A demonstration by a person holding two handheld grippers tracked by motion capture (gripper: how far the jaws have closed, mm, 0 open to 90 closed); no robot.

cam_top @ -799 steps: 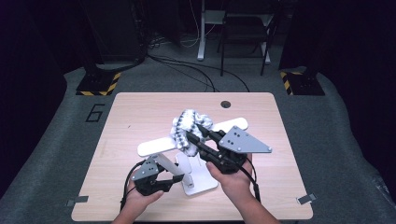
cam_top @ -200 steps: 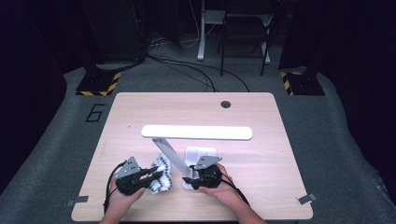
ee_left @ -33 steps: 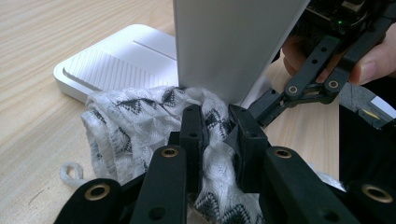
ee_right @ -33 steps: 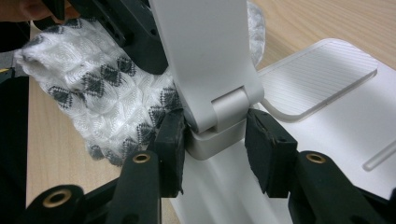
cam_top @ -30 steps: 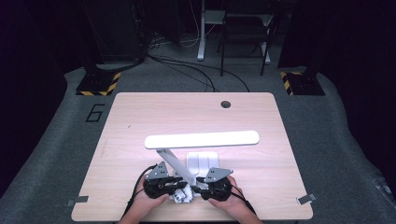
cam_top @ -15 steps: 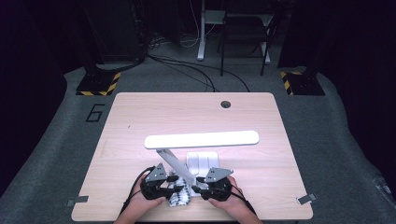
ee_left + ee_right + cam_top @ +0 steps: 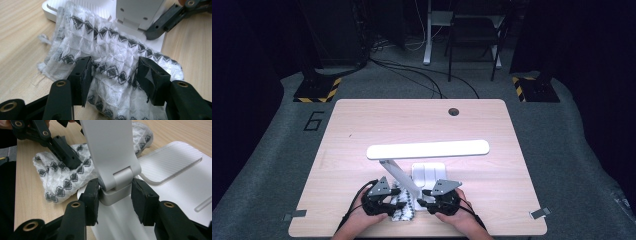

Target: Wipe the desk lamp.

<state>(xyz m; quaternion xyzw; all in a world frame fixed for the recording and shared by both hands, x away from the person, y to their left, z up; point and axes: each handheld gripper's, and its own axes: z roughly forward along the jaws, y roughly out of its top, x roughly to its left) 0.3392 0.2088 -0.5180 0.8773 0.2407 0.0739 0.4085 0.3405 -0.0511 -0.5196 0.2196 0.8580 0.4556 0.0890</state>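
Observation:
A white desk lamp stands near the table's front edge, with a flat base (image 7: 428, 171), a slanted arm (image 7: 401, 176) and a long light bar (image 7: 428, 149). My right gripper (image 7: 115, 195) is shut on the hinge (image 7: 117, 180) where the arm meets the base. A white cloth with black diamond pattern (image 7: 112, 52) lies bunched against the base's left side (image 7: 401, 209). My left gripper (image 7: 116, 75) sits over it. Its jaws have just been opening, and the cloth lies loose between them.
The lamp's base (image 7: 140, 15) rises just behind the cloth, with the right gripper's jaw (image 7: 165, 23) beside it. Bare wood (image 7: 362, 130) spreads to the left and far side. A round cable hole (image 7: 454, 111) sits near the back edge. The front edge is close under my hands.
My left gripper's jaws have spread apart over the cloth and the hand has edged slightly left. The right gripper and the lamp have stayed put.

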